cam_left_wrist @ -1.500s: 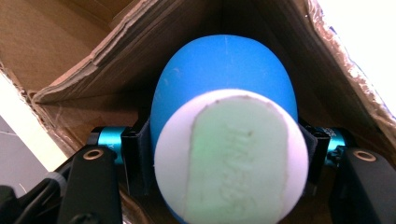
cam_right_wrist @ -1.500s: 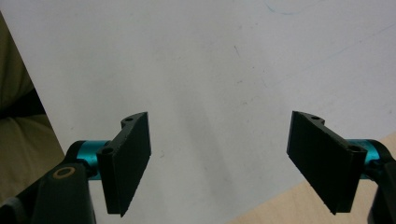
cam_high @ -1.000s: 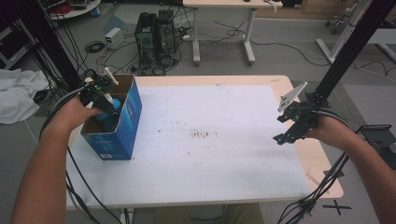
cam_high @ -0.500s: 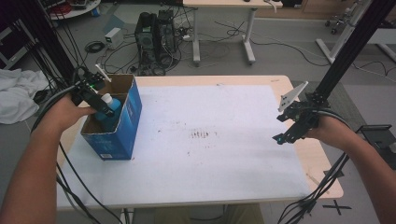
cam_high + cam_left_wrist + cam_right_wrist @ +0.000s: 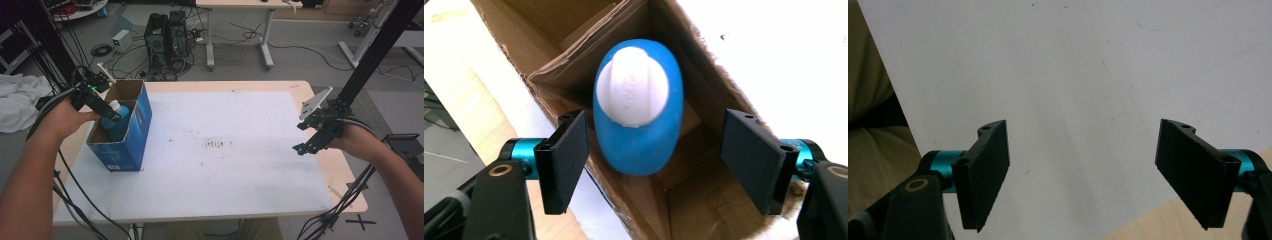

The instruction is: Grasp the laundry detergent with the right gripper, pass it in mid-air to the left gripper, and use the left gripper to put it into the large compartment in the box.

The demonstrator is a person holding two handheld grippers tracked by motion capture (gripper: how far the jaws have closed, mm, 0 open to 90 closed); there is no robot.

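Observation:
A blue bottle [image 5: 116, 124] with a white cap stands inside an open blue cardboard box [image 5: 127, 147] at the table's left side. My left gripper [image 5: 112, 115] hovers over the box mouth beside the bottle's top. In the left gripper view the bottle [image 5: 639, 125] sits between the jaws of the left gripper [image 5: 659, 160], close to the left pad, and a wide gap separates it from the right pad. These jaws have just been opening and do not press on the bottle. My right gripper [image 5: 301, 148] hangs open over the table's right edge, and in its own view [image 5: 1083, 170] nothing is between its pads.
A white sheet [image 5: 225, 170] covers most of the wooden table [image 5: 345, 175]. Cables trail from both grippers off the front edge. Behind the table are computer towers [image 5: 165, 37], a second desk and a black frame post [image 5: 370, 60] at the right.
My left gripper has risen a little and drawn back to the left, and its jaws have spread apart off the bottle, which stays in the box. The right gripper has not moved.

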